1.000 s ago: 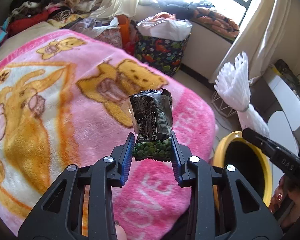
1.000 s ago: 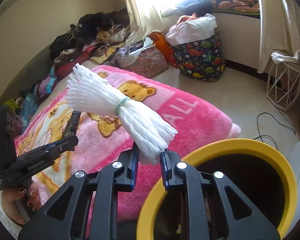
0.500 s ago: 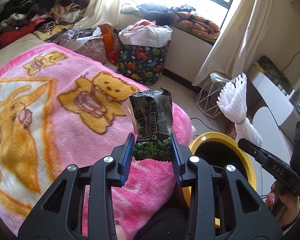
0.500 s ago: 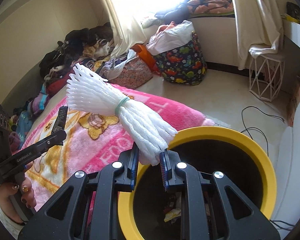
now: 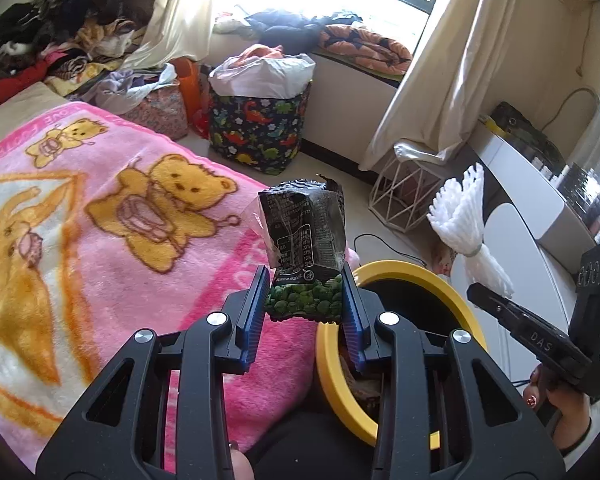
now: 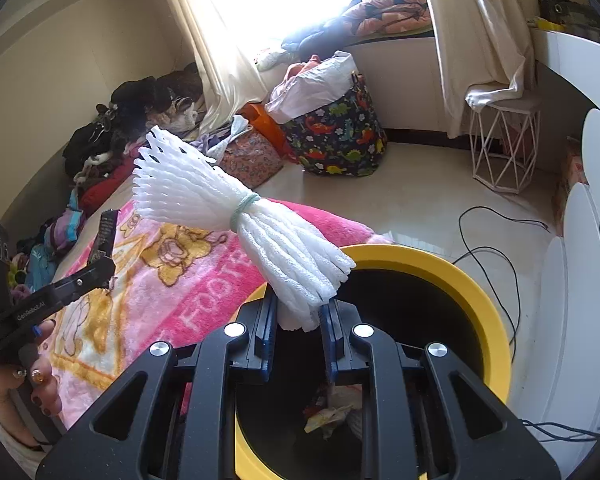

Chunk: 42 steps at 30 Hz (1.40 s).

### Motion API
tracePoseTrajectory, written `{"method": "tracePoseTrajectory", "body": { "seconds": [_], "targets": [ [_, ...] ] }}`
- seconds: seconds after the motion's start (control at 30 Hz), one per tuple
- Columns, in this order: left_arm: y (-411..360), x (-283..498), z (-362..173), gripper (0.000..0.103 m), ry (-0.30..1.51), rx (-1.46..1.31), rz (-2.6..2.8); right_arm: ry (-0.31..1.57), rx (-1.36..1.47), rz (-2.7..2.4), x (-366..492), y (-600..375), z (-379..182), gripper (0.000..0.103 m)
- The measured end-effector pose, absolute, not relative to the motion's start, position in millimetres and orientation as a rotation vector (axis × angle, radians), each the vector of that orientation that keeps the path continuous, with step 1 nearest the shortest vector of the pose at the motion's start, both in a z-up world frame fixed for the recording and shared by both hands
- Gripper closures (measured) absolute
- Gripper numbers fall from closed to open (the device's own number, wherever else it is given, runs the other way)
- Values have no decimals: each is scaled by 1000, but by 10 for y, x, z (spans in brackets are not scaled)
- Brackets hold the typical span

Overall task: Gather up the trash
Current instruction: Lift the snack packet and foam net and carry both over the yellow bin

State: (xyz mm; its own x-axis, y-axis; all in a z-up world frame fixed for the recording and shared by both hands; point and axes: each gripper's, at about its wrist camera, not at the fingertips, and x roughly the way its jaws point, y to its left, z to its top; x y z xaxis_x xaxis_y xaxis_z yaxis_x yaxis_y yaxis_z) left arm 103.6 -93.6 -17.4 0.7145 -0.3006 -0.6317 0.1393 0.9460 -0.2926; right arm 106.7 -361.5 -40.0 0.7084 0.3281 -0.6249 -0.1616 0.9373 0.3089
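Left tongs [image 5: 305,306]: you hold them clenched on the lower end of a dark snack wrapper [image 5: 306,248]. Its long axis stands upright between the blue pads, the torn end pointing up and away from you. White print covers the black panel but is too small to read; the band at the pads shows green peas. Just right of these tongs and below them lies the yellow rim of the trash bin [image 5: 416,276]; to their left, the pink bear blanket [image 5: 100,240] on the bed.

Right tongs [image 6: 298,316]: you hold them clenched on one end of a white foam net bundle [image 6: 236,208], bound at mid-length by a pale green band [image 6: 244,210]. Its long axis runs from the pads up and to the left, the fanned end farthest from you. The bin [image 6: 472,292] opens directly beneath and ahead of these tongs, with scraps at its bottom.

Legible writing: "DAS" on the right tool's side in the left view; "FOOT" on the blanket's border.
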Motion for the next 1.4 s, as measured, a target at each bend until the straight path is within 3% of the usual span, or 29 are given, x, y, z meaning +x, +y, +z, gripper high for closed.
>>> {"method": "tracePoseTrajectory", "body": {
  "seconds": [1.4],
  "targets": [
    [-2070, 969, -549, 75, 832, -37, -486, 818, 321, 115, 676, -4263, -690, 78]
  ]
}}
